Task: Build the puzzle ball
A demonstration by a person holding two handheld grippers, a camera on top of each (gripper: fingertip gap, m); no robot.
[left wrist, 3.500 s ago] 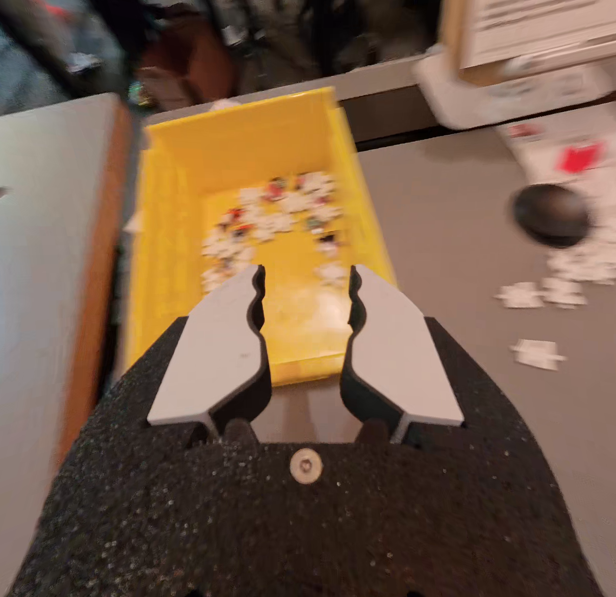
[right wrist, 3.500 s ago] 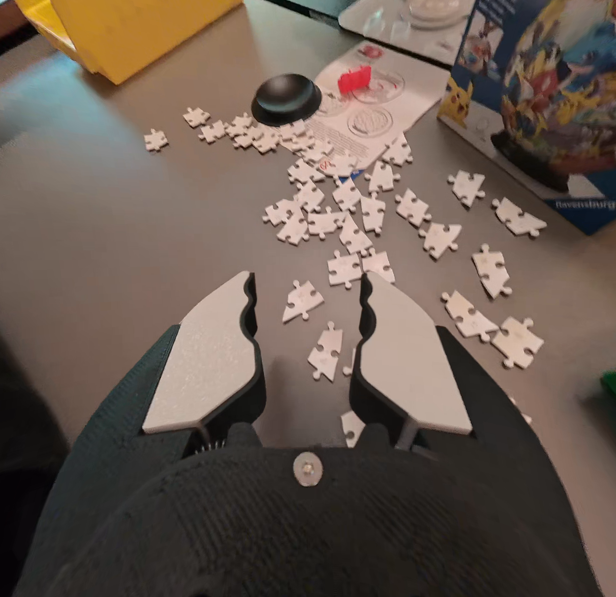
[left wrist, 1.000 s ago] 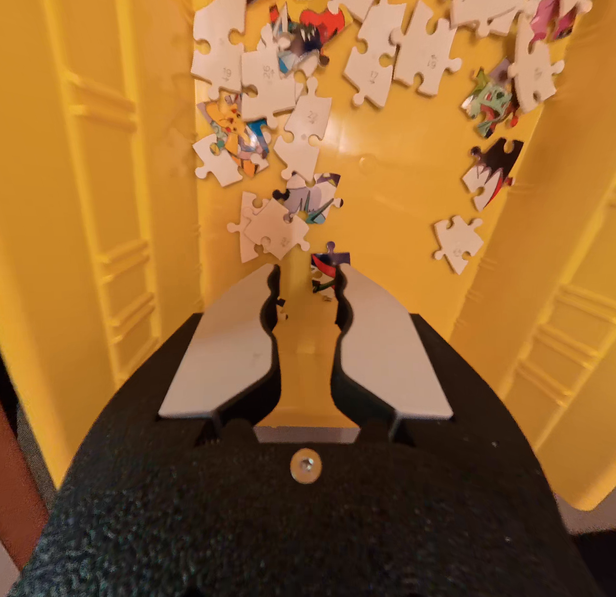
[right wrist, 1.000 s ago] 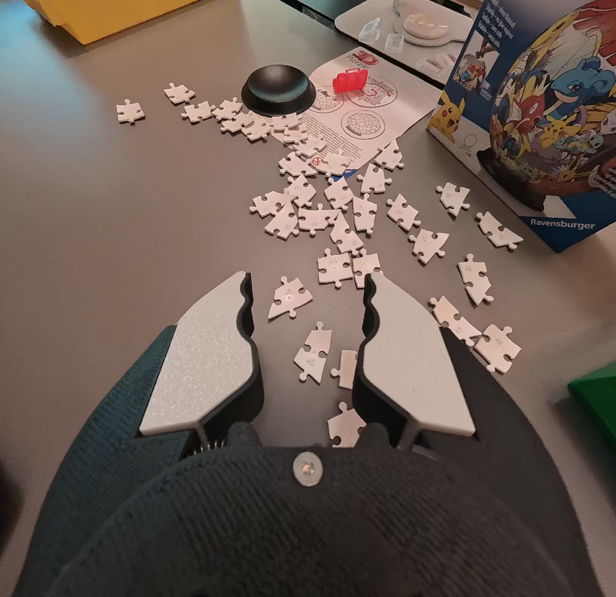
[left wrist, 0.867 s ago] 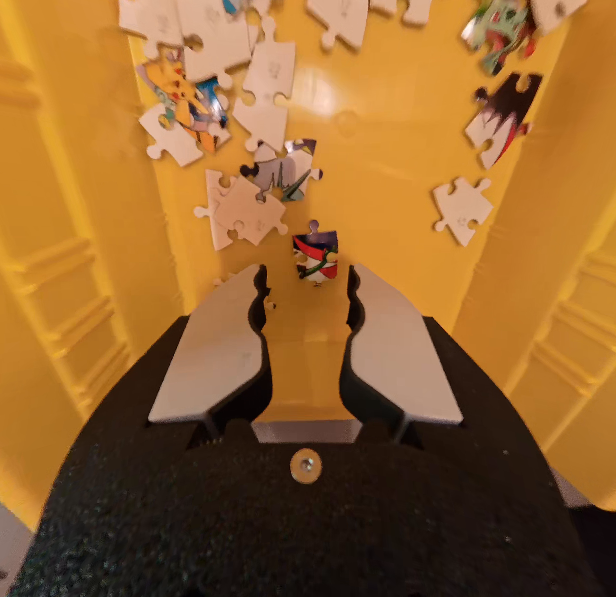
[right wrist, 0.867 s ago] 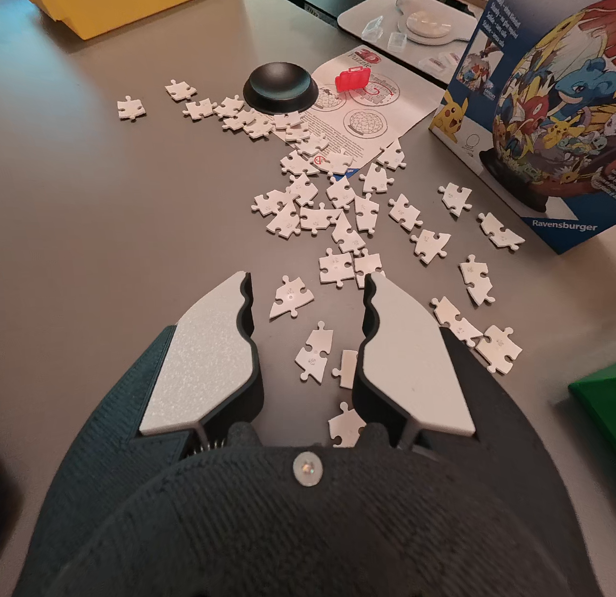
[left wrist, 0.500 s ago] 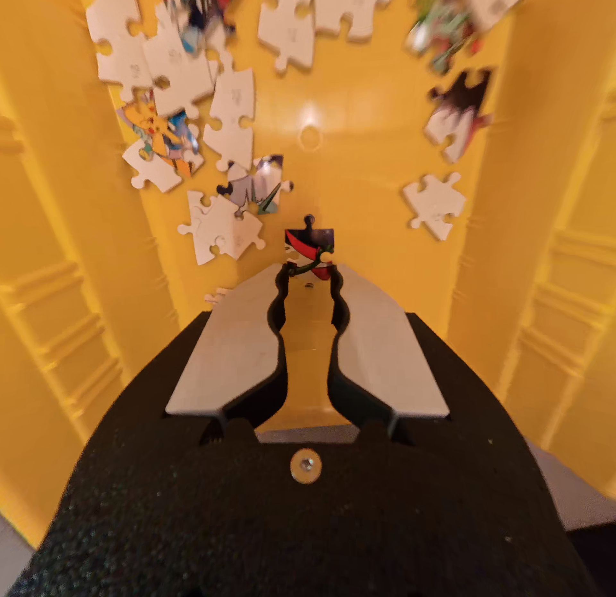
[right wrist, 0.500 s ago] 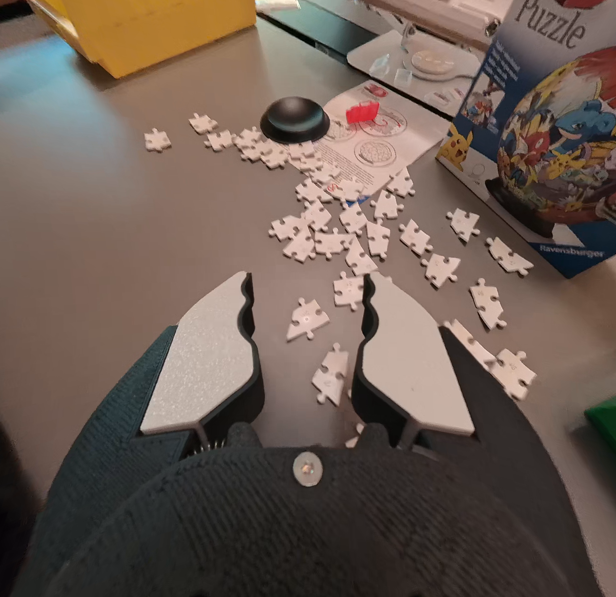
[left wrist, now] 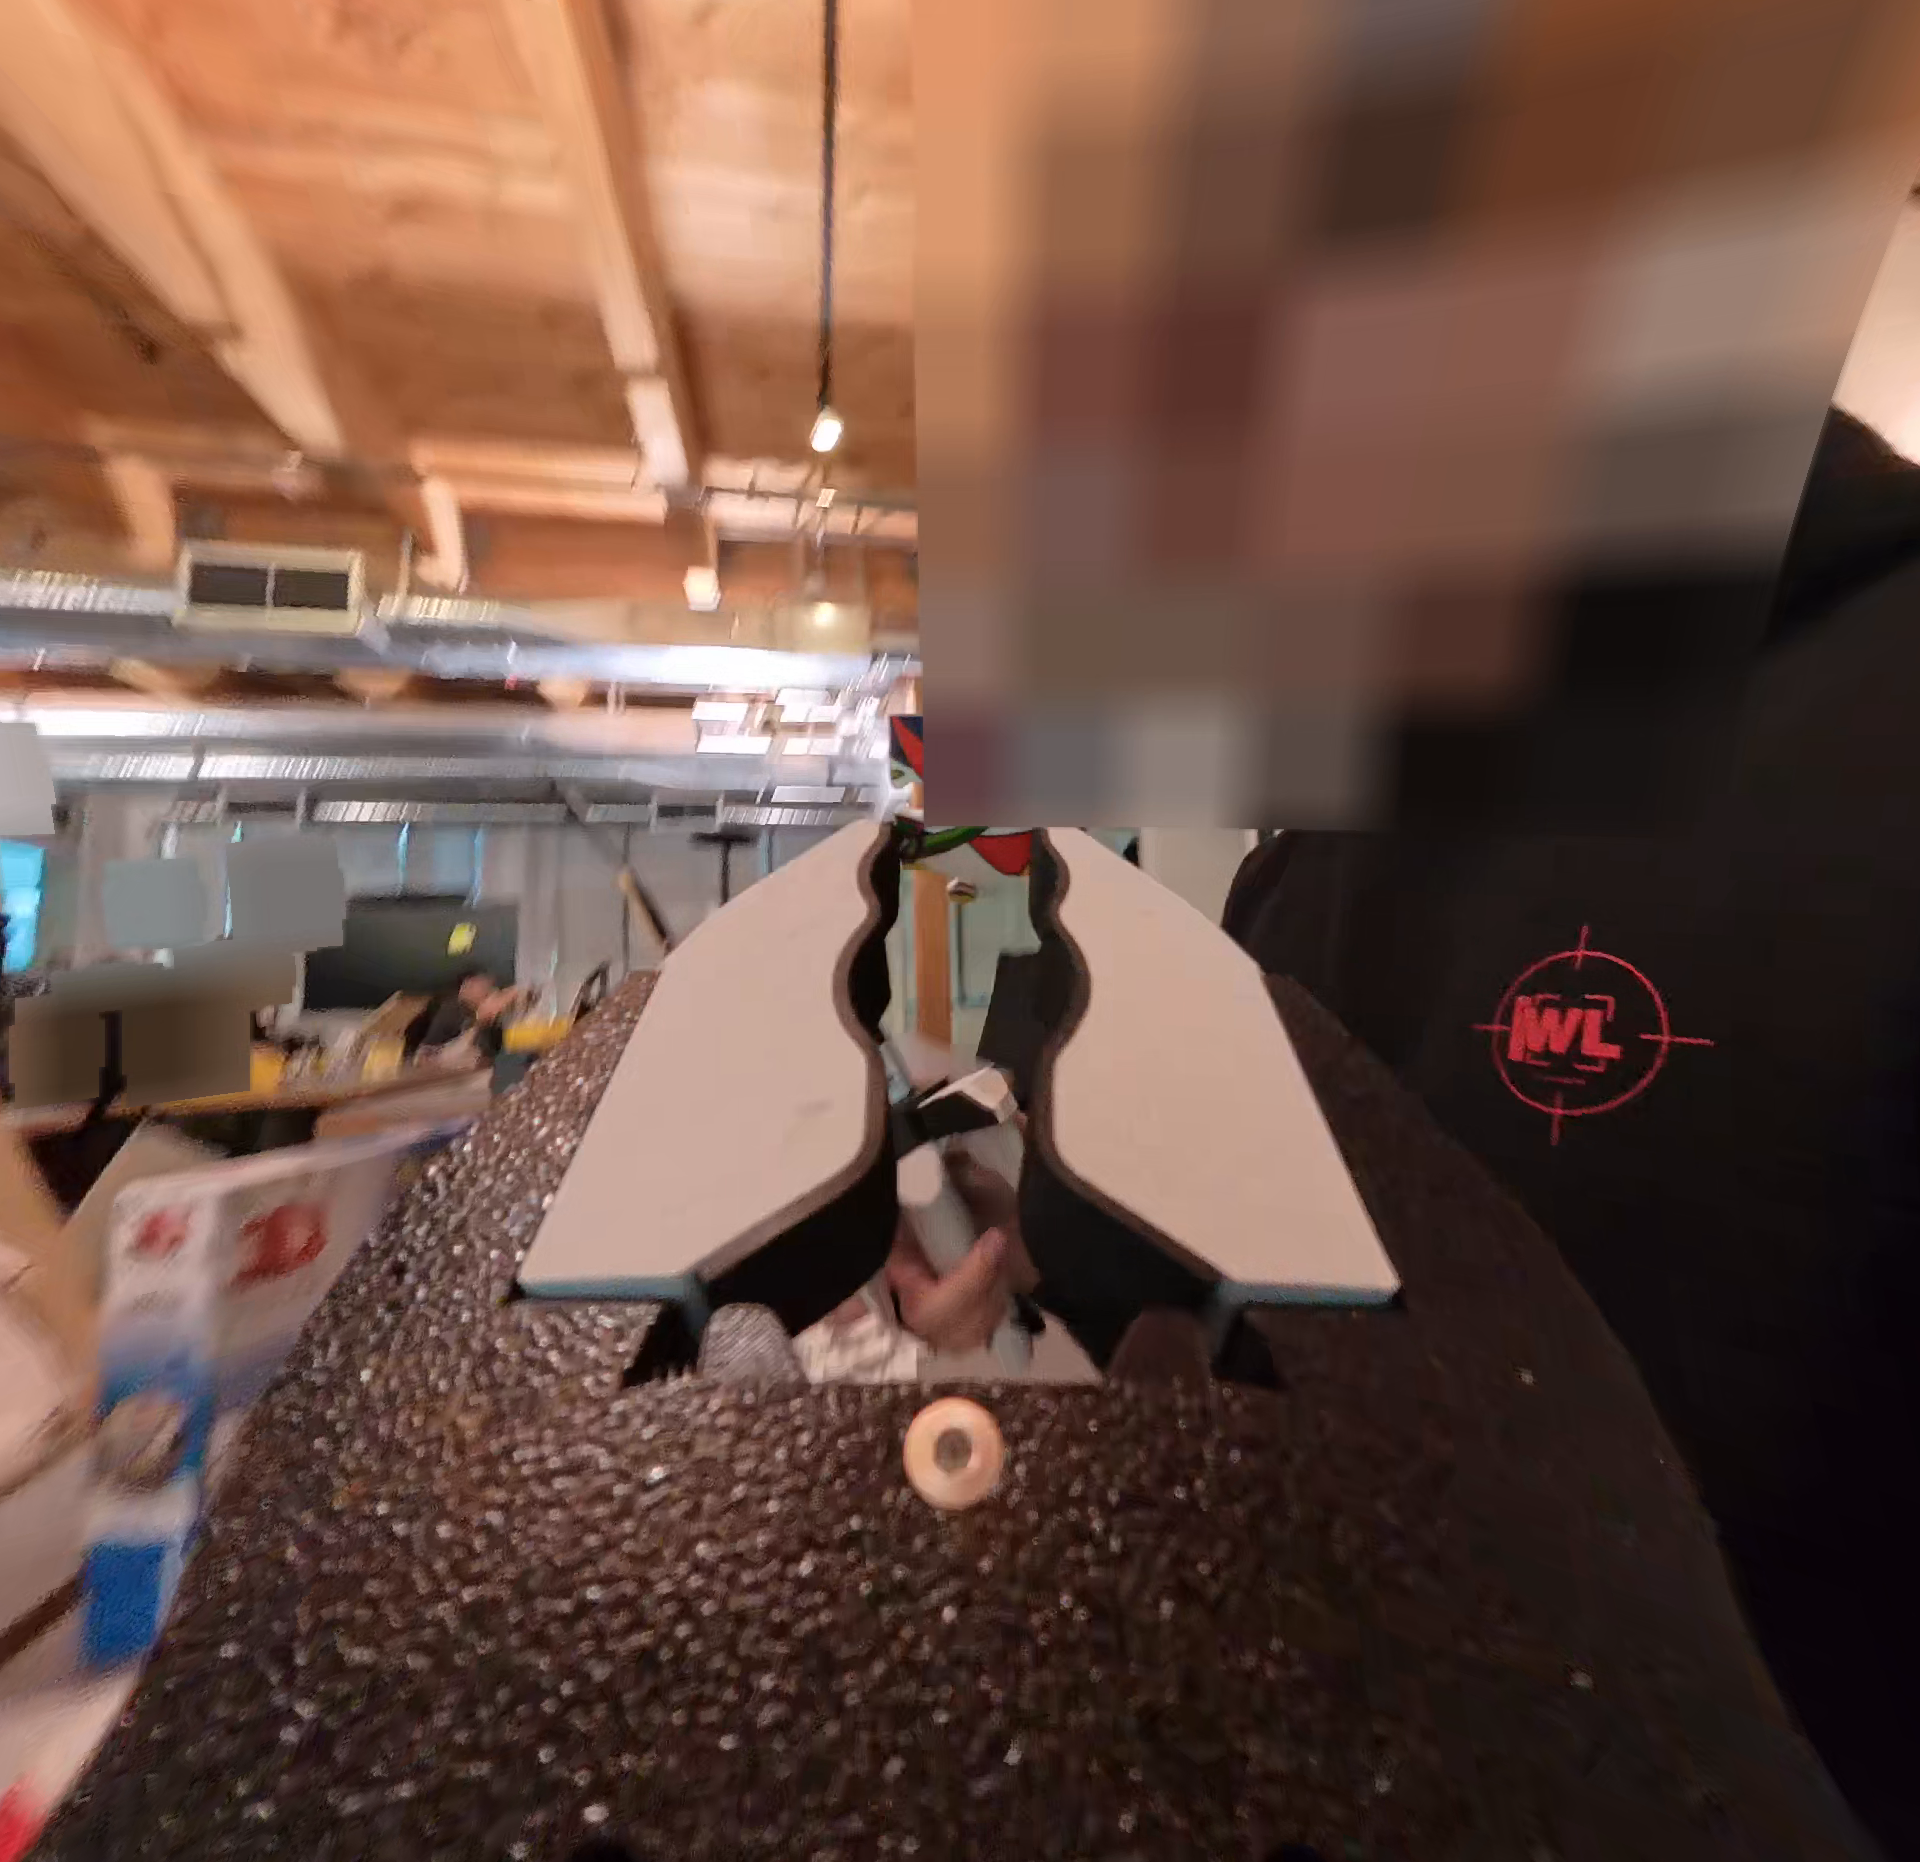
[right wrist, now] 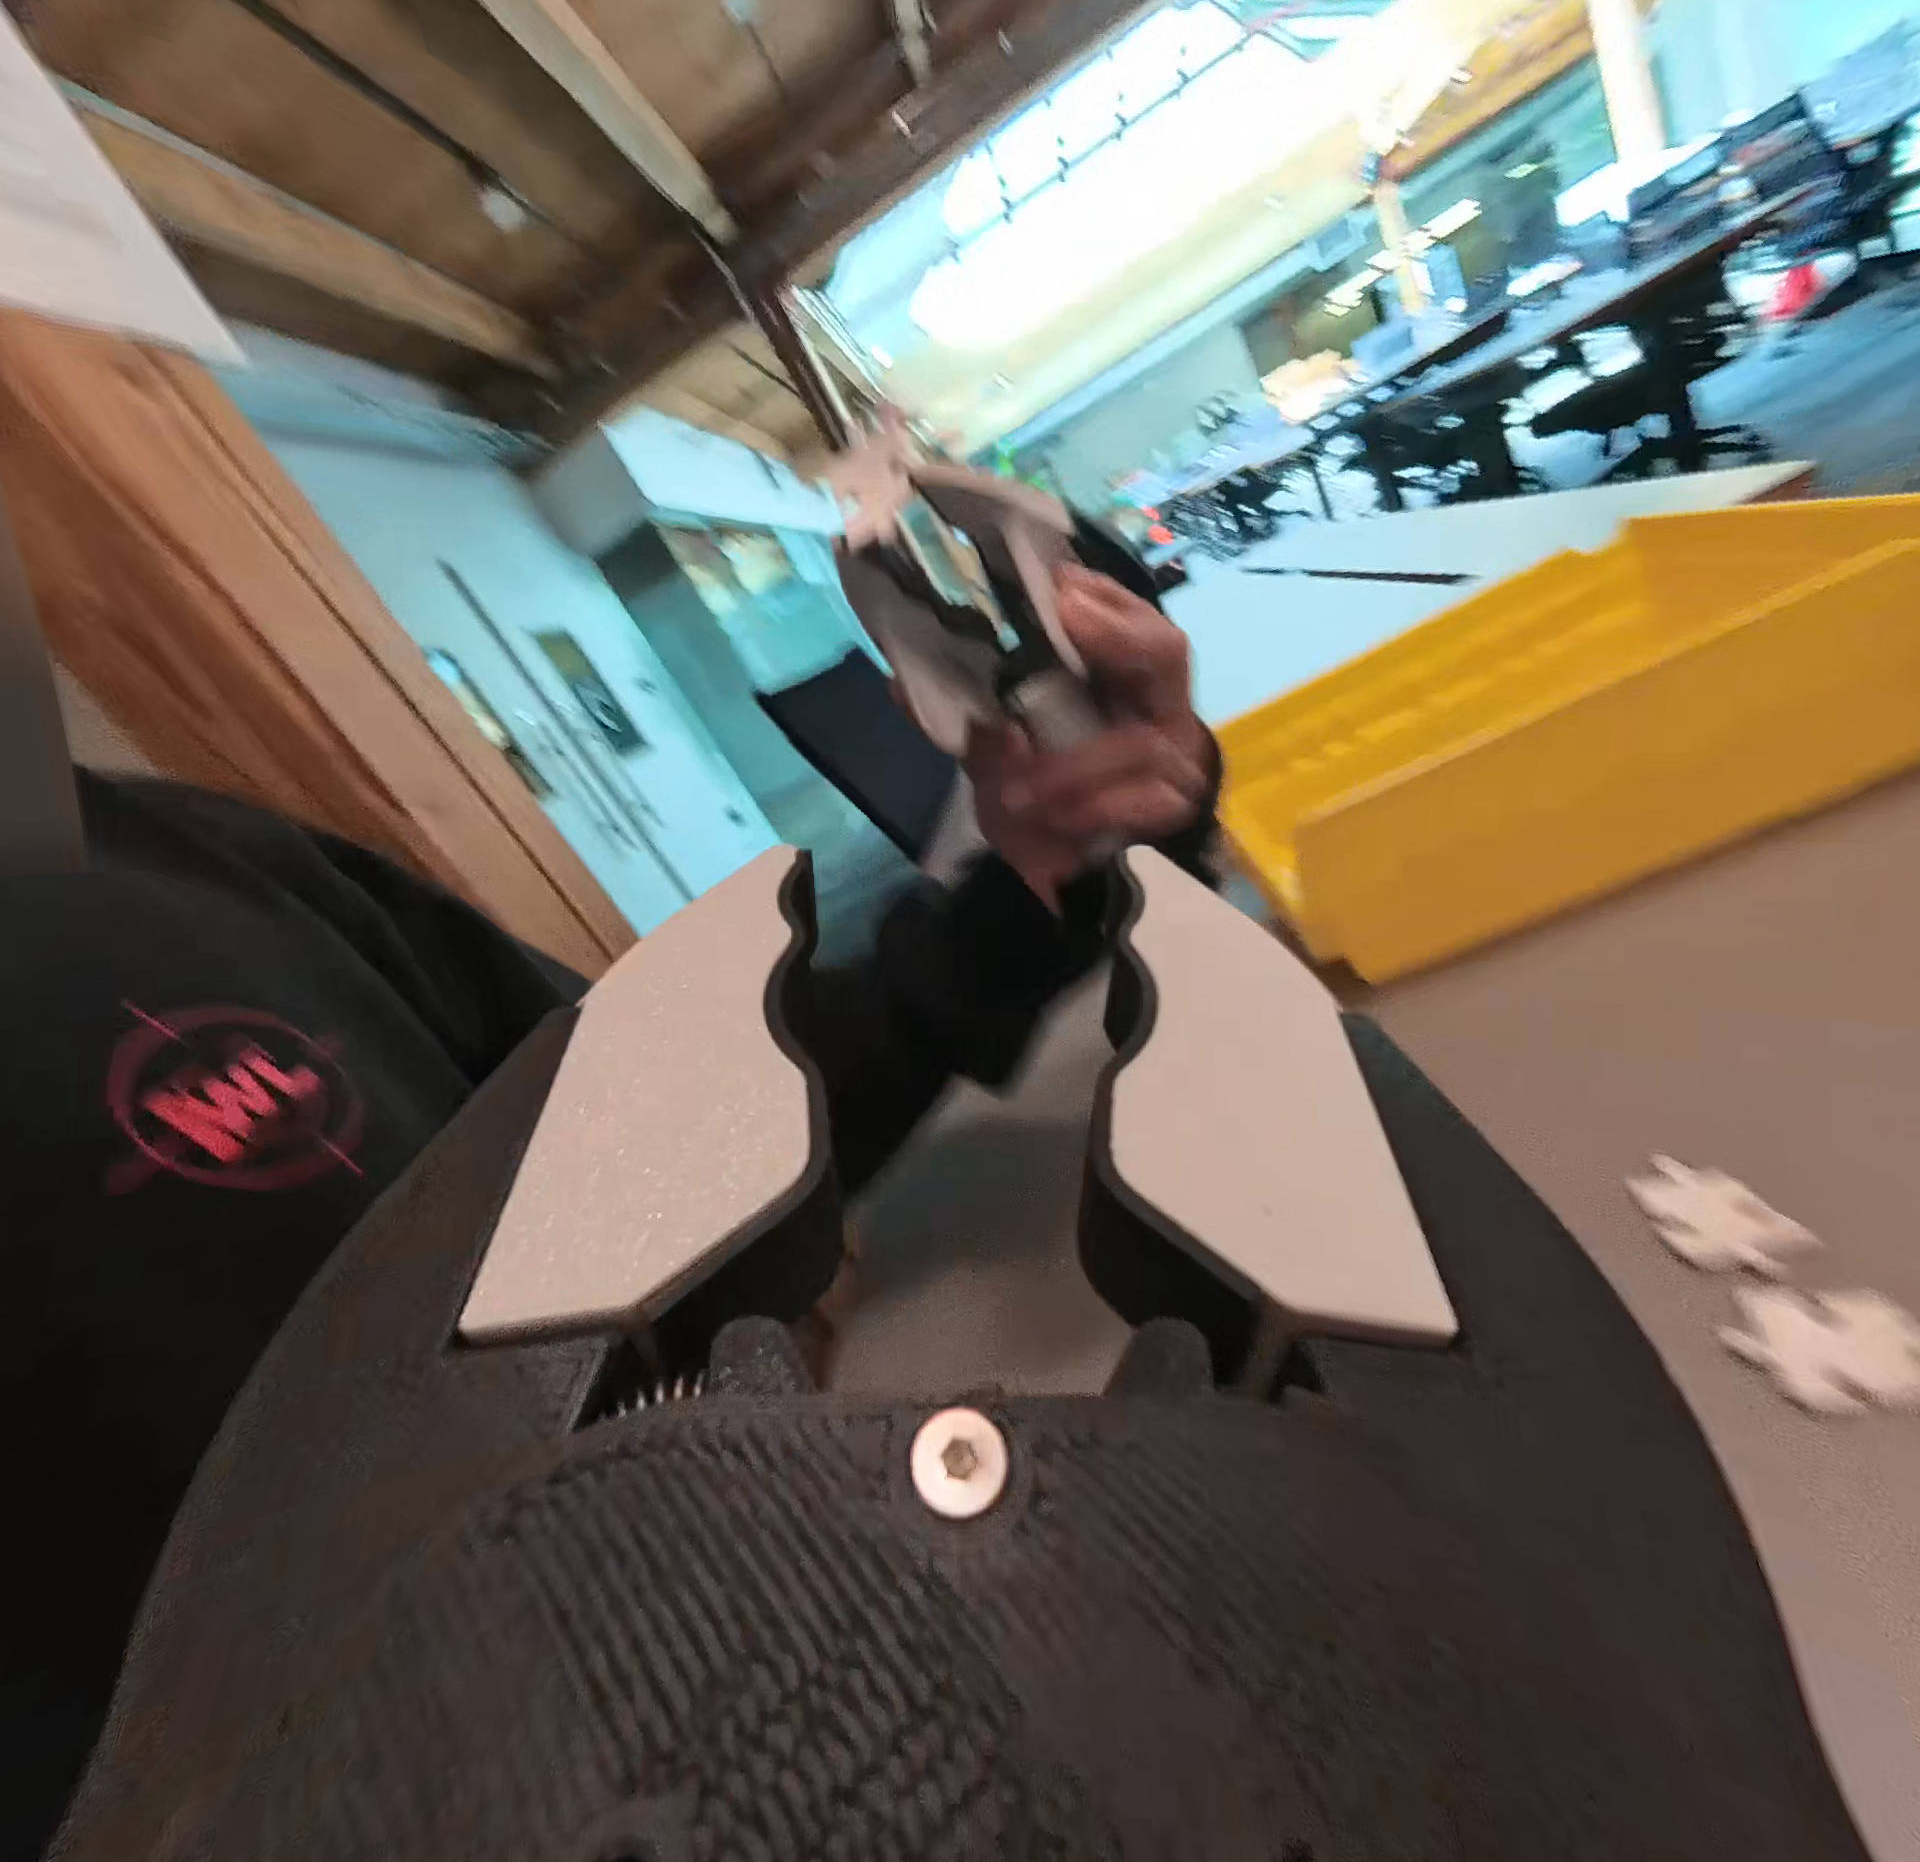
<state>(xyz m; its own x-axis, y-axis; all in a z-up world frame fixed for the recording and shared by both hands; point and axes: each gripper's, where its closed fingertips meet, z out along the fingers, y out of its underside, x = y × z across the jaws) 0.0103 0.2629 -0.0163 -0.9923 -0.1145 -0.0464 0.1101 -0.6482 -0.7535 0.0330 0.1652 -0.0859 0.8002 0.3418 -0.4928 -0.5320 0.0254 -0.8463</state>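
Left gripper [left wrist: 964, 848]: it is pinching a colourful piece [left wrist: 971, 844] at its very tips, jaws narrowed onto it; it is pointing up toward the ceiling and the person's black shirt [left wrist: 1621, 1085], well clear of any surface.

Piece: only its lower edge, red and green, is showing between the tips; the rest is lying under a blur patch. In the right wrist view the left gripper [right wrist: 940, 524] is appearing ahead and above, with a pale piece [right wrist: 878, 487] sticking out of its tip, too smeared to read further.

Right gripper [right wrist: 961, 877]: it is gaping wide and carrying nothing, aiming at the hand [right wrist: 1091, 763] that is gripping the left tool.

Loose pieces [right wrist: 1766, 1293]: two white, blurred ones are lying on the grey table [right wrist: 1558, 1085], low and to the right of the right gripper.

Bin [right wrist: 1558, 752]: yellow, it is sitting ahead and right of the right gripper; its contents are hidden from here.

Box [left wrist: 197, 1345]: it is smearing past the lower left of the left gripper.

Progress: very early, by my reading. No joined pieces and no ball are showing anywhere; one piece is being carried in the air, and nearly all the joining is left.
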